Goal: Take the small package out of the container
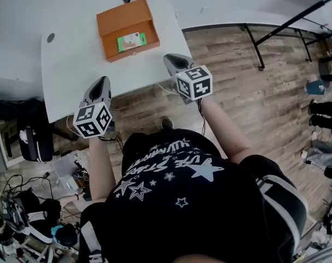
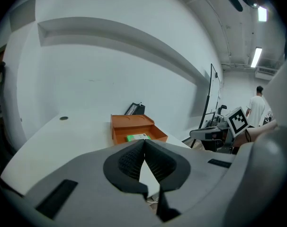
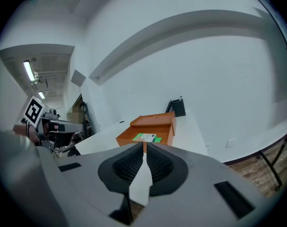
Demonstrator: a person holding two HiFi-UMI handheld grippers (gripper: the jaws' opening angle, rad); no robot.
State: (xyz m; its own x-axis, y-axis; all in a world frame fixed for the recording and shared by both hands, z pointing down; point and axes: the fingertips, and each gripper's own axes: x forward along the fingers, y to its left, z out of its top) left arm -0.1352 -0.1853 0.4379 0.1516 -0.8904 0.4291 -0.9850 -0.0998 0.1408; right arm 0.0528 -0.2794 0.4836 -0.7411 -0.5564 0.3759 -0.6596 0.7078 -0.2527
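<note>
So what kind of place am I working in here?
Probably a lab or workshop rather than a home: a plain white table on wood-look flooring, a tangle of cables and gear on the floor beside it, a black metal stand, and ceiling strip lights.

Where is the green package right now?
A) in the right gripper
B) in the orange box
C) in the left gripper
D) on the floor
B: the package lies in the open box on the table; the left gripper and right gripper are shut and empty.
</note>
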